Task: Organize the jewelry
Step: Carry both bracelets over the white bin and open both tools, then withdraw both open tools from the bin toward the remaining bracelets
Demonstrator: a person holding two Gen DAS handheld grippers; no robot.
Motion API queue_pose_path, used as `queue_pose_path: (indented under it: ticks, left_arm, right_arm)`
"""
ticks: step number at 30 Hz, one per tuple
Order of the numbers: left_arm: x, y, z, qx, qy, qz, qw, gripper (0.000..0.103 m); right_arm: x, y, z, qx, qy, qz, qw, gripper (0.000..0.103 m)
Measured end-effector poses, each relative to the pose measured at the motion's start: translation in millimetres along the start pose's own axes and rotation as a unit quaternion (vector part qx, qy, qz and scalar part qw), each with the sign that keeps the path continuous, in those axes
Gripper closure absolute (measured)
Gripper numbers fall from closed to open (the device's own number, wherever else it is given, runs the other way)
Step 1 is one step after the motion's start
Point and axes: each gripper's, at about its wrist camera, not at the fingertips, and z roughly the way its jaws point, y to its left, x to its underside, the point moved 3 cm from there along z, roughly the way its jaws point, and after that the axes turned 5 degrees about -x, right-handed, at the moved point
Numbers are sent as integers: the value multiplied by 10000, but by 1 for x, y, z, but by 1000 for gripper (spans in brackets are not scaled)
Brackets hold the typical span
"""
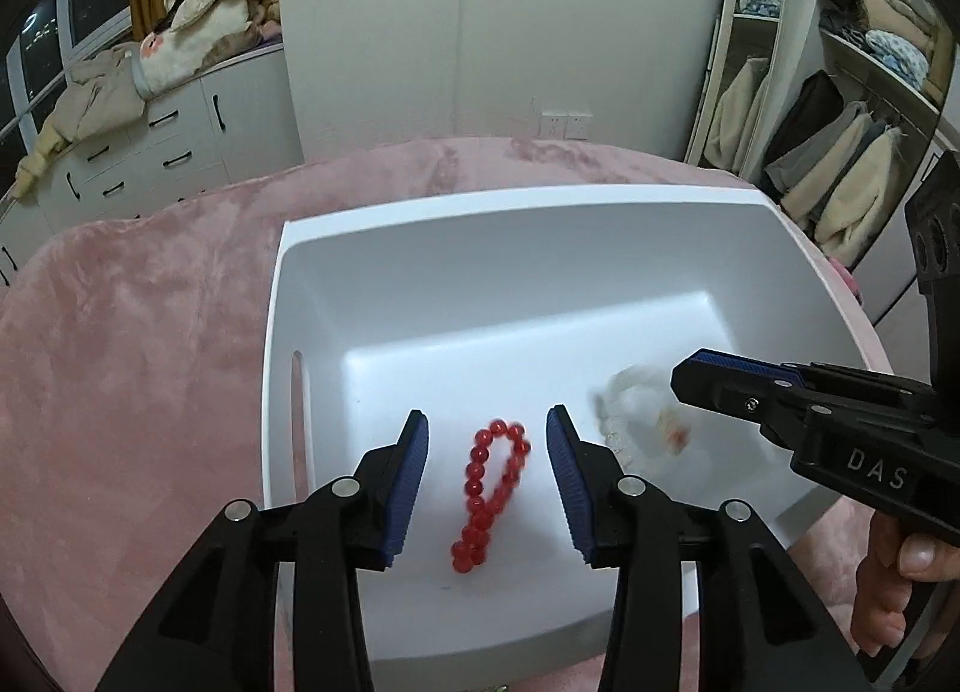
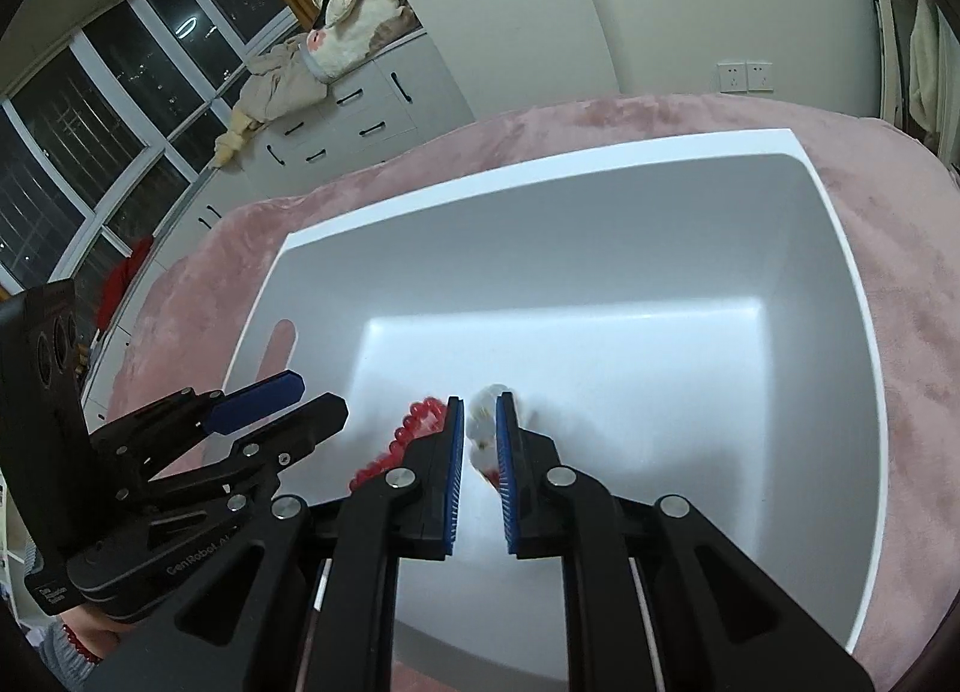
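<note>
A red bead bracelet [image 1: 489,494] lies on the floor of a white bin [image 1: 480,224]. My left gripper [image 1: 487,428] is open above it, one finger on each side, not touching. A clear bead bracelet [image 1: 627,422] with a reddish charm is blurred beside it. In the right wrist view the clear bracelet [image 2: 483,422] sits between the narrowly parted fingers of my right gripper [image 2: 480,410]; whether they still pinch it is unclear. The red bracelet [image 2: 408,434] shows left of the fingers. My left gripper [image 2: 300,401] shows at the left, my right gripper [image 1: 690,377] in the left wrist view.
The bin [image 2: 852,272] stands on a pink plush cover [image 1: 150,332]. A white drawer unit [image 1: 156,152] with piled clothes stands behind on the left. An open wardrobe [image 1: 840,152] is at the right.
</note>
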Motion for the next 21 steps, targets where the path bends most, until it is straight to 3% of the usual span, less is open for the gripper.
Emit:
queue_pose_path:
  ticks: [2, 5, 9, 10, 14, 17, 21]
  left_arm:
    - [-1, 1, -5, -6, -40, -7, 10000, 53]
    - [-1, 2, -14, -20, -120, -34, 9999, 46]
    - [2, 7, -31, -81, -266, -111, 9996, 17]
    - [3, 8, -36, -117, -339, -104, 9993, 15]
    - [10, 7, -50, -179, -424, -27, 9989, 11]
    - [18, 6, -61, -177, -452, 1, 9988, 11]
    - [26, 6, -72, -216, -497, 33, 9985, 10]
  right_arm:
    - [-3, 2, -5, -5, -69, -12, 10000, 88]
    - [-4, 8, -17, 11, -182, -70, 9998, 69]
    - [1, 12, -36, -45, -334, -87, 9994, 48]
    - [3, 13, -42, -42, -365, -102, 9993, 44]
    - [12, 17, -60, 19, -441, -195, 9988, 31]
    - [18, 21, -75, 106, -602, -279, 9977, 15]
    - [29, 23, -88, 82, -686, -247, 9973, 10]
